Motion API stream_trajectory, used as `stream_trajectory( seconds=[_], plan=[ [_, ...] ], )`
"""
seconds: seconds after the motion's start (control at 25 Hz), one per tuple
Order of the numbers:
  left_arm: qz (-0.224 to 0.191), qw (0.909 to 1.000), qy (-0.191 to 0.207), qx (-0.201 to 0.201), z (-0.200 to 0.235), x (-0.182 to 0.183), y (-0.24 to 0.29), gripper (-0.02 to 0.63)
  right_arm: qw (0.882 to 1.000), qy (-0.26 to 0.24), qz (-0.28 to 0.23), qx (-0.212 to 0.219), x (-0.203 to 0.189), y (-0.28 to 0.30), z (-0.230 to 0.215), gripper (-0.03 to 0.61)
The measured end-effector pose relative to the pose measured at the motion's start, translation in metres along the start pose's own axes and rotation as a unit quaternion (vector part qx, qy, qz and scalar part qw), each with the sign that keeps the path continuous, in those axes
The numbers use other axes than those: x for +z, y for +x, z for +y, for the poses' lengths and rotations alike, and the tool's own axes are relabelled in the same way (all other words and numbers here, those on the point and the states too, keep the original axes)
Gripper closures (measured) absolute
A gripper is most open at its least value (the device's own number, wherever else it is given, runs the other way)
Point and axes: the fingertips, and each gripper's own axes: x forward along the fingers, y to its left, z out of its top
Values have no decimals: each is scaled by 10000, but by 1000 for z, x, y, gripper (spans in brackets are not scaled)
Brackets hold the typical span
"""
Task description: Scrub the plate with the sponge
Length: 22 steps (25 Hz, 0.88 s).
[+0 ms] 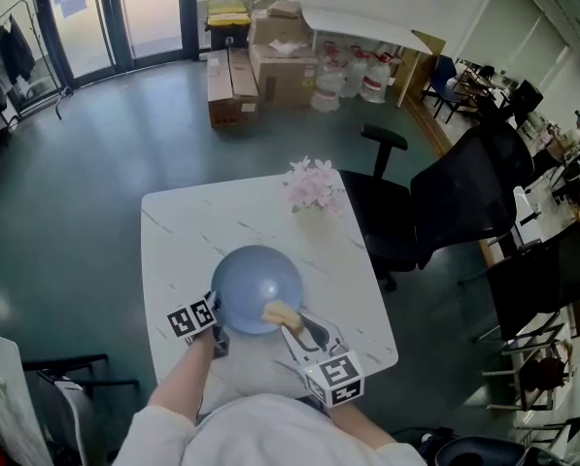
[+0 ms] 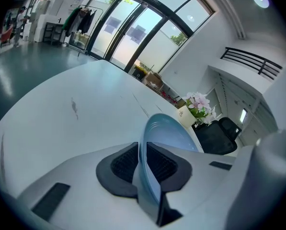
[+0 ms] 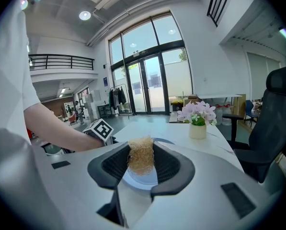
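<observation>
The plate (image 1: pixel 255 284) is kept still at the near side of the table (image 1: pixel 187 231), its rim pinched tight in the left gripper (image 2: pixel 143 166), so it can be rubbed with the sponge (image 3: pixel 141 162) squeezed in the right gripper (image 1: pixel 288 322).

We see plate (image 1: pixel 254 284): pale blue, round, glossy, lower centre of head view; edge-on, tilted in left gripper view. We see sponge (image 1: pixel 280 313): tan, coarse fibrous wad, at plate's lower-right rim, overlapping it.
</observation>
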Motion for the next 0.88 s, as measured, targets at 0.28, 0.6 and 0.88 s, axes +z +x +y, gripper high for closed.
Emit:
stream_trajectory(
  seconds=[0.28, 0.6, 0.88],
  plan=[
    [-98, 9999, 70, 3, 3, 10, -15, 568, 10000, -17, -28, 17, 3, -2, 1, 433],
    [-385, 9979, 286, -435, -18, 31, -34, 569, 9999, -62, -112, 8, 10, -2, 0, 433],
    [-745, 9886, 723, -1091, -55, 51, -59, 575, 9997, -107, -195, -38, 19, -3, -2, 433]
  ],
)
